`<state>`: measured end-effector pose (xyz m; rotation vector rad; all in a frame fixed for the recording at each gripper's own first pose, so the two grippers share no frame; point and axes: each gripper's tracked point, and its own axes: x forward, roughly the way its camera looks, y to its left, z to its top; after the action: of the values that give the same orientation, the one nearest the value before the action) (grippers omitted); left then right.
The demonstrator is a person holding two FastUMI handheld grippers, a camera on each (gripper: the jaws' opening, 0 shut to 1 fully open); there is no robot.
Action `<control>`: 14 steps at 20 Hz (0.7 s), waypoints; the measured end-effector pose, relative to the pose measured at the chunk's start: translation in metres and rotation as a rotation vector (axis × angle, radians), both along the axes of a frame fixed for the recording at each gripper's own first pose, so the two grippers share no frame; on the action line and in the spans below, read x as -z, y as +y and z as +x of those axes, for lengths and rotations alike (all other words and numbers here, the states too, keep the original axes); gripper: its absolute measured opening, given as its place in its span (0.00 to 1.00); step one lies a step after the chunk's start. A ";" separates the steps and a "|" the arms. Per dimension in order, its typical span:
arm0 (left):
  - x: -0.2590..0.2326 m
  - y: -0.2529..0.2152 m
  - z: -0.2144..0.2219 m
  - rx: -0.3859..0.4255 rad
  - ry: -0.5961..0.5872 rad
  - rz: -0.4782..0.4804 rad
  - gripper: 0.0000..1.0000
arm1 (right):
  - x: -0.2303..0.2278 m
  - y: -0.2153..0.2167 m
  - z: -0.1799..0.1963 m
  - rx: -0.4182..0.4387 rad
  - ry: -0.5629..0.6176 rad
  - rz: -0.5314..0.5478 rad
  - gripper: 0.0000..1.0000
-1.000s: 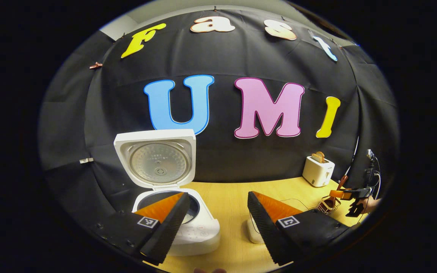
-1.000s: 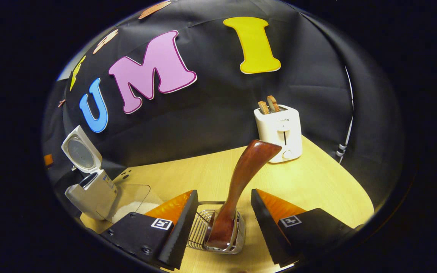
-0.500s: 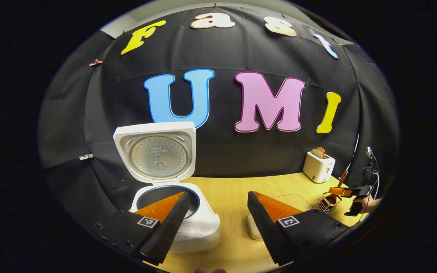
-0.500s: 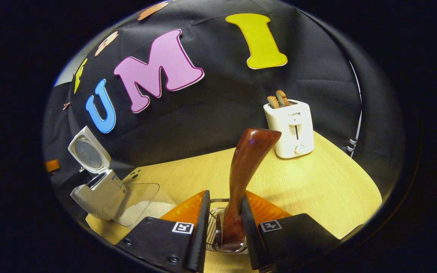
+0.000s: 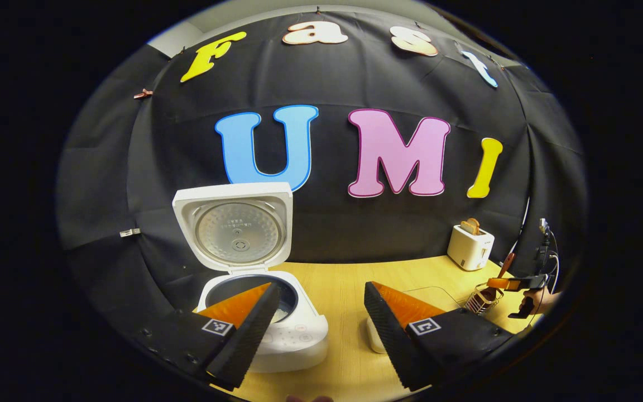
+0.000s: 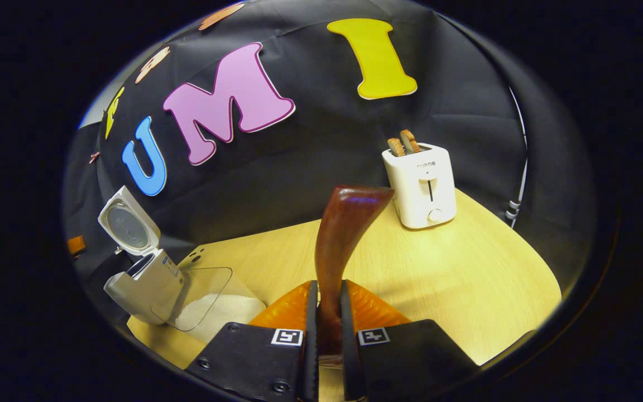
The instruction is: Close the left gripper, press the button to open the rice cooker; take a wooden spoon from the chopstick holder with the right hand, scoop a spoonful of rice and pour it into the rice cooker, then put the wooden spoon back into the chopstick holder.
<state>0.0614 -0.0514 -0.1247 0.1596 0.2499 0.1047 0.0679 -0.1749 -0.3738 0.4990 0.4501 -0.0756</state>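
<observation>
Right gripper (image 6: 328, 329) jaws clamped on wooden spoon (image 6: 341, 234) handle, spoon upright. Left gripper (image 5: 317, 324) jaws apart, hovering level before the rice cooker (image 5: 277, 329), lid up, on desk (image 5: 344, 279).

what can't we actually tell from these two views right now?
- Spoon bowl: in the right gripper view the right tongs are shut on the wooden spoon; its lower end and the chopstick holder are hidden behind them.
- Rice cooker pot: in the left gripper view a left finger covers much of the opening, so the contents are unclear.
- Chopstick holder: too small in the left gripper view to tell whether the spoon has lifted out.
</observation>
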 end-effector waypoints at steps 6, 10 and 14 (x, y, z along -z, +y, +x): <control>-0.007 0.010 -0.002 -0.011 -0.024 -0.025 0.98 | -0.060 -0.018 0.004 0.058 -0.089 -0.044 0.21; -0.013 0.024 -0.008 -0.027 -0.046 -0.041 0.98 | -0.107 0.008 0.011 0.022 -0.153 -0.021 0.21; -0.018 0.044 -0.016 -0.051 -0.061 -0.042 0.98 | -0.141 0.065 0.029 -0.067 -0.206 0.021 0.20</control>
<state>0.0453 -0.0076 -0.1069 0.1085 0.1952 0.1545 0.0968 -0.1100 -0.2326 0.5059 0.2656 0.0452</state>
